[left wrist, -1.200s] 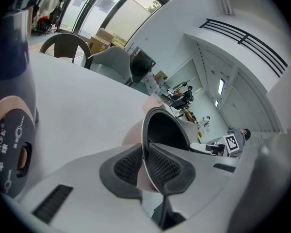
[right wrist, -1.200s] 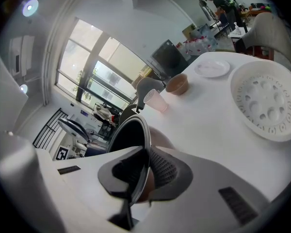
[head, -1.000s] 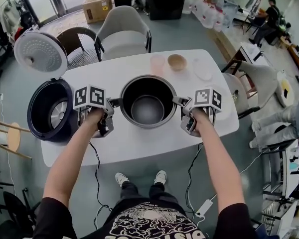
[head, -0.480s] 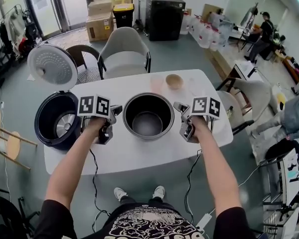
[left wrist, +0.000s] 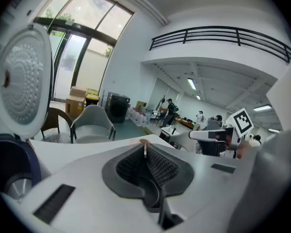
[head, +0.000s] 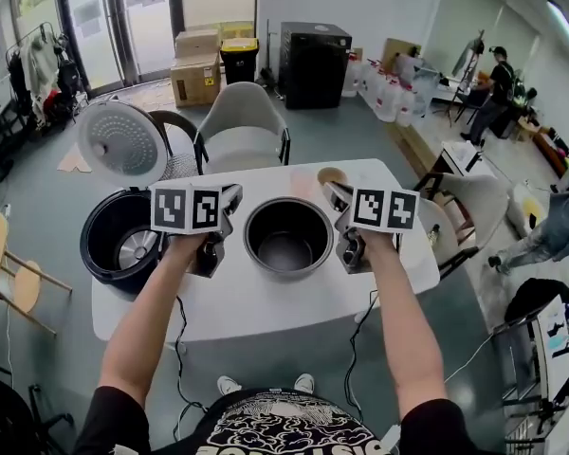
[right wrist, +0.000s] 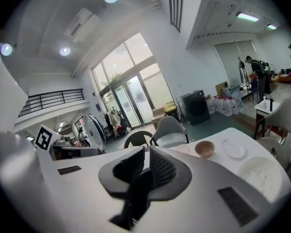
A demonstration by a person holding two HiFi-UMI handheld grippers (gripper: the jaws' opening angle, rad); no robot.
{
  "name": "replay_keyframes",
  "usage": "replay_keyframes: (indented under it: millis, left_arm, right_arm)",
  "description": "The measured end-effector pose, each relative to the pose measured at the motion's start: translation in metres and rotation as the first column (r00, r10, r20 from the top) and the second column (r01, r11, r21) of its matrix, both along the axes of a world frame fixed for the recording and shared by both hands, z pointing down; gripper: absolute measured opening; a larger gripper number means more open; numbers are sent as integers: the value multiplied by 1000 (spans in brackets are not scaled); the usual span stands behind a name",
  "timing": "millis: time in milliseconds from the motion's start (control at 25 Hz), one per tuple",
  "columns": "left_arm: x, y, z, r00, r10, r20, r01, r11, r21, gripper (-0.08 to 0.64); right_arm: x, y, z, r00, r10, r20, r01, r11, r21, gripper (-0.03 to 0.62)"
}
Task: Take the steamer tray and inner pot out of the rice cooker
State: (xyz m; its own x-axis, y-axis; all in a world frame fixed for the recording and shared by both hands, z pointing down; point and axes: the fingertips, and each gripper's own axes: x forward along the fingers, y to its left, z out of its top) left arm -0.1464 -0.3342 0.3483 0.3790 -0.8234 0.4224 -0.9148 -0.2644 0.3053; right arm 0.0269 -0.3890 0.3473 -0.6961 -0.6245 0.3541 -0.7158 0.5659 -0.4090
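Claws on both sides are clenched on the inner pot (head: 287, 240), which hangs between them over the white table (head: 266, 303) at the middle of the head view, its dark mouth facing up. The left gripper (head: 233, 200) bites the rim at about 10 o'clock on the pot and the right gripper (head: 336, 197) at about 2 o'clock. Each marker cube is turned up toward the camera, and the forearms reach in from 6 o'clock. In the left gripper view the left gripper (left wrist: 144, 152) has its ribbed pads pressed nearly together on a thin pale edge. In the right gripper view the right gripper (right wrist: 147, 155) shows the same, a narrow strip caught between pads that almost meet. The rice cooker (head: 123, 251) stands on the table at 9 o'clock from the pot, well apart from it, with its lid (head: 123, 142) swung up and open at 11 o'clock and a shiny metal floor showing in its cavity. A small brown bowl (head: 333, 174) sits on the table at 1 o'clock from the pot, just behind the right gripper. In the right gripper view two pale round dishes (right wrist: 234, 148) lie at the bowl's 3 and 4 o'clock; whether either is the steamer tray cannot be told. A grey chair (head: 244, 126) stands beyond the table at 12 o'clock
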Motion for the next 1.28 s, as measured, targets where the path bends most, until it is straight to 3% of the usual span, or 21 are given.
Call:
replay_keyframes:
  millis: [200,400,560,720,880,1040,1280]
  left_arm:
    - [-7,15,-33,994,-29,102,16,993,121,24]
    - [-14,39,-38,982,-80,171,40,974,221,20]
    - [-18,52,-37,978,-105,178,58,966,251,20]
    - [-15,61,-39,967,-119,226,50,957,287,14]
    - [-13,69,-39,968,-130,217,60,952,302,12]
    - [-25,77,-35,965,-162,204,94,947,307,12]
    - [-31,80,-24,967,-171,189,108,946,306,12]
  right_arm:
    - [-9,18,-32,1000,-6,-8,7,992,127,35]
    - [-19,43,-46,999,8,-43,3,966,258,29]
    - [-19,57,-49,995,27,-96,7,939,343,18]
    - [-14,67,-56,995,52,-90,-12,918,397,14]
    - [-15,76,-62,993,52,-105,1,891,455,14]
    - [-18,82,-58,997,44,-62,-11,893,449,14]
    - [-12,83,-44,992,66,-103,-10,881,473,14]
